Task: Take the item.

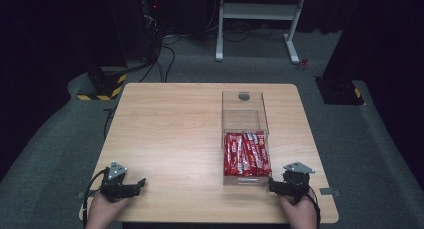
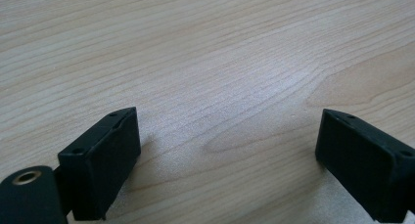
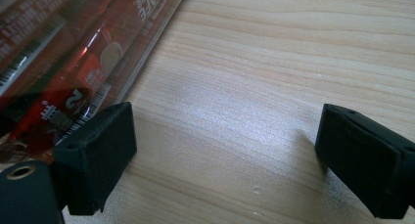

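The room is dark, with a grey floor (image 1: 50,139) all around. At the back stands a white frame (image 1: 257,19) with two legs. A black post with yellow and black stripes at its foot (image 1: 102,86) stands past the far left corner of the table.

In the middle is a light wooden table (image 1: 175,134). Most of its top is bare wood, with lots of open room on the left side and in the middle.

A person's two hands come in from the bottom edge. The left hand (image 1: 102,211) holds the left gripper (image 1: 131,185) low over the near left corner of the table. It points toward the right. Its two black jaws are spread wide apart, and between them there is just bare wood.

The right hand (image 1: 300,213) holds the right gripper (image 1: 272,185) near the front right corner. It points to the left. Its jaws are spread wide apart too, and they hold nothing. In the right gripper view one jaw is just beside the box wall.

A clear box (image 1: 223,121) sits on the right half of the table, long way front to back. Its far half looks empty. Its near half is packed with red packets (image 1: 246,154) lying side by side. The near end of the box is just beside the right gripper and close to the front edge of the table. A strip of bare wood lies between the box and the right edge.
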A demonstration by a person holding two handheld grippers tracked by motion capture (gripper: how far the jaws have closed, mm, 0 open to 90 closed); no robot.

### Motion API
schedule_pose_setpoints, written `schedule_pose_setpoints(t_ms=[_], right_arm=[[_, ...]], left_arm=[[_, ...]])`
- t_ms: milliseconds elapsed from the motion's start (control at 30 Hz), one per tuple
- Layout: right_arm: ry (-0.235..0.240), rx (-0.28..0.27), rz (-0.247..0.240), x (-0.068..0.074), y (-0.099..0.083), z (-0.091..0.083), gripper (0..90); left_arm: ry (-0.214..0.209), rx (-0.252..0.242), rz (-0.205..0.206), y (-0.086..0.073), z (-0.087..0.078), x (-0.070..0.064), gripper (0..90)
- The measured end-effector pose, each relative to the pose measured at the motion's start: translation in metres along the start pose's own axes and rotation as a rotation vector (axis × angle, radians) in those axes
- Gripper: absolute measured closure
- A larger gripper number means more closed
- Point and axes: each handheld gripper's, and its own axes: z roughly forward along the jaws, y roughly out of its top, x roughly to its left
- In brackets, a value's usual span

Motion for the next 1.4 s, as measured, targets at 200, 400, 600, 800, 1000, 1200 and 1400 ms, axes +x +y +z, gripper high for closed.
schedule_pose_setpoints(t_ms=[200, 400, 600, 800, 1000, 1200, 1400], right_arm=[[0.002, -0.001, -0.003, 0.0, 0.0, 0.0, 8.0], [0.006, -0.001, -0.007, 0.0, 0.0, 0.0, 8.0], [0.008, -0.001, -0.008, 0.0, 0.0, 0.0, 8.0], [0.009, 0.0, -0.008, 0.0, 0.0, 0.0, 8.0], [0.01, 0.0, -0.009, 0.0, 0.0, 0.0, 8.0], [0.011, 0.0, -0.01, 0.001, 0.0, 0.0, 8.0], [0.011, -0.001, -0.011, 0.001, 0.0, 0.0, 8.0]], left_arm=[[0.003, 0.021, 0.0, 0.002, -0.001, 0.001, 11.1], [-0.008, 0.006, 0.003, 0.005, -0.004, -0.002, 10.4], [-0.047, -0.011, -0.006, 0.006, -0.007, -0.004, 10.3], [-0.069, -0.087, 0.004, 0.011, -0.015, -0.012, 13.1], [-0.085, -0.086, 0.019, 0.014, -0.014, -0.02, 13.0], [-0.09, -0.087, 0.051, 0.017, -0.012, -0.028, 13.0], [-0.107, -0.084, 0.056, 0.019, -0.011, -0.032, 13.0]])
